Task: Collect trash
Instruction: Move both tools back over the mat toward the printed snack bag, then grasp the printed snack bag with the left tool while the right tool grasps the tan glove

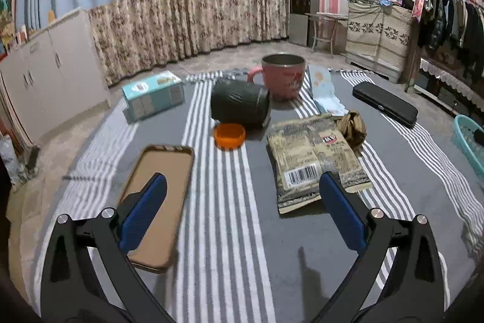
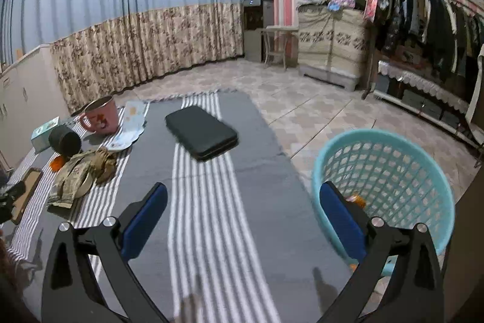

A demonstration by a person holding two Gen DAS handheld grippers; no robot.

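— Fingers, left wrist view?
— Blue-padded fingers (image 1: 157,186) of left gripper (image 1: 242,186) spread wide, holding nothing, above grey striped cloth (image 1: 211,232).
— Items on cloth?
— Flattened beige snack wrapper with barcode (image 1: 311,159) just ahead of right pad. Crumpled brown paper wad (image 1: 352,126) touching wrapper's far corner. Orange round plastic lid (image 1: 229,135) beside dark green mug lying on its side (image 1: 240,103). Pink metal-rimmed mug (image 1: 282,76) upright behind. Tan phone case (image 1: 163,196) partly under left pad. Teal cardboard box (image 1: 152,96) far left. Black oblong case (image 1: 385,103) far right. Pale blue printed paper sleeve (image 1: 325,93) between pink mug and black case.
— Right wrist view?
— Right gripper (image 2: 242,196) likewise spread apart, empty. Turquoise plastic lattice basket (image 2: 393,165) on floor just beside cloth edge, behind right pad; small orange scrap (image 2: 357,199) inside. Wrapper and wad well apart, far left.
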